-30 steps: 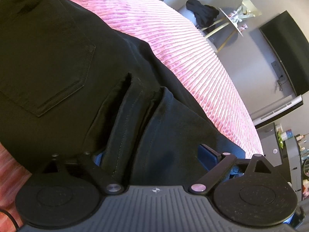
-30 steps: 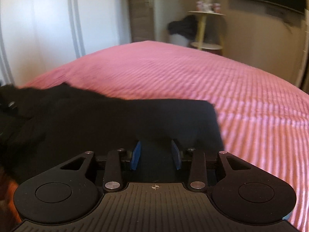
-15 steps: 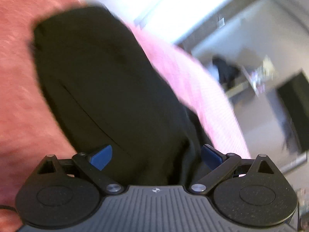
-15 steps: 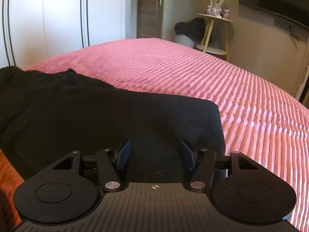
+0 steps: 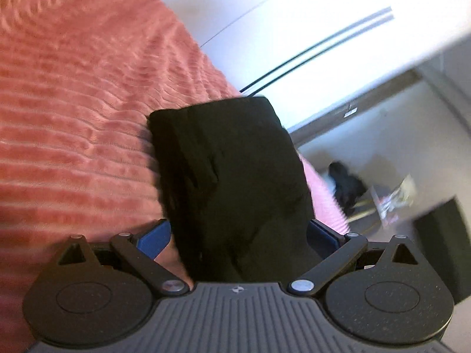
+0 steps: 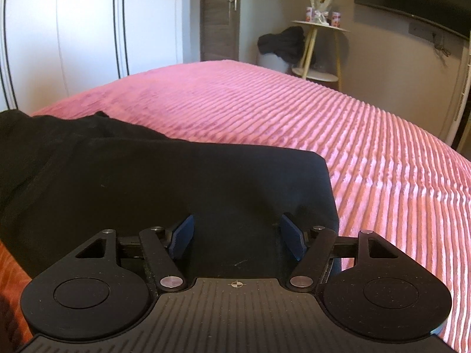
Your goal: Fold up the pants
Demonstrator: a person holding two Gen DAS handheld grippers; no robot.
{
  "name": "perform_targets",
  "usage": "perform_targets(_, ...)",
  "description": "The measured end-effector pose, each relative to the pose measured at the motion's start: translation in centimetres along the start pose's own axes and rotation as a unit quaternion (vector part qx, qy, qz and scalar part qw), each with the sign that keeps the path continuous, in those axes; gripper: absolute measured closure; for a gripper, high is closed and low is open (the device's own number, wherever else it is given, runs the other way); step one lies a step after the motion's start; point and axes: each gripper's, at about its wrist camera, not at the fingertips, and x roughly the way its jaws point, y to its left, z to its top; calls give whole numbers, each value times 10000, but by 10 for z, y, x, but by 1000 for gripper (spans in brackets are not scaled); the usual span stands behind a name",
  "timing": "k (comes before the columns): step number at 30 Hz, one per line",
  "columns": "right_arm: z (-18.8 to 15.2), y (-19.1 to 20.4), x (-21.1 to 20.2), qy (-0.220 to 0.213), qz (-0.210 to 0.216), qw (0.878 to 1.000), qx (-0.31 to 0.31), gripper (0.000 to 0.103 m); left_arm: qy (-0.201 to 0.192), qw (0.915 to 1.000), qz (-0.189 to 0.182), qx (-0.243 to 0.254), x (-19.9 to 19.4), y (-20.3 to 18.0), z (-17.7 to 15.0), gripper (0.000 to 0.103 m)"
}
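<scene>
The black pants (image 6: 164,182) lie folded on the pink bed (image 6: 368,147), a fold just laid. The right claw (image 6: 237,236), jaws just opening, and the left claw (image 5: 238,235) both stand spread over the cloth, pinching nothing. Next likely calls for regripping the hem edge toward 2 o'clock for another fold.

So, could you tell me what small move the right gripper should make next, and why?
Probably lift the right gripper straight up off the black pants. Its jaws have just been opening; the fingers now stand apart with cloth lying flat between them, not pinched, and the folded end already rests squarely on the pink bedspread.
</scene>
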Motion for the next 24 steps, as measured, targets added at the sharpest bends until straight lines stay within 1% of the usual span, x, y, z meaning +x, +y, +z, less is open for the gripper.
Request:
perform_targets(1,0,0,0,0,-9,10000,-16,31,9,9999,-60,-156,5,7,4,4)
perform_targets(3,-1,2,1,-5,-36,10000,-60,31,50,9988,40,-487,12,16,10,4)
perform_targets(4,-1,2,2,-6,-46,10000,-73,30,-10,9986,-29,-533,12,17,10,4)
perform_targets(5,-1,3,2,-9,-52,10000,-70,30,-22,9988,-58,-496,12,18,12,4)
perform_targets(8,-1,2,4,-27,-41,10000,-32,27,74,9998,19,-170,22,18,19,4)
perform_targets(10,-1,2,4,-40,-54,10000,-46,27,30,9999,63,-125,26,16,22,12)
perform_targets(11,-1,2,5,-44,-55,10000,-51,27,16,9998,100,-146,29,15,21,23)
perform_targets(12,-1,2,4,-46,-56,10000,-53,27,27,9997,148,-175,29,17,22,37)
perform_targets(13,-1,2,4,-46,-56,10000,-55,27,40,9996,162,-212,30,20,24,41)
perform_targets(14,-1,2,4,-45,-57,10000,-56,27,56,9996,98,-268,29,24,27,46)
perform_targets(17,-1,2,4,-53,-53,10000,-36,27,42,9995,-118,-299,21,27,28,56)
perform_targets(18,-1,2,5,-57,-55,10000,-35,27,12,9994,-229,-264,19,27,28,57)
perform_targets(20,-1,3,5,-59,-55,10000,-32,27,-20,9993,-252,-274,18,29,29,56)
perform_targets(22,-2,3,5,-55,-52,10000,-32,27,-21,9994,-193,-283,23,32,30,51)
perform_targets(23,-2,2,5,-52,-50,10000,-38,27,-10,9993,-165,-330,26,31,31,47)
perform_targets(24,-1,3,5,-50,-47,10000,-34,26,5,9991,-148,-393,36,27,32,44)
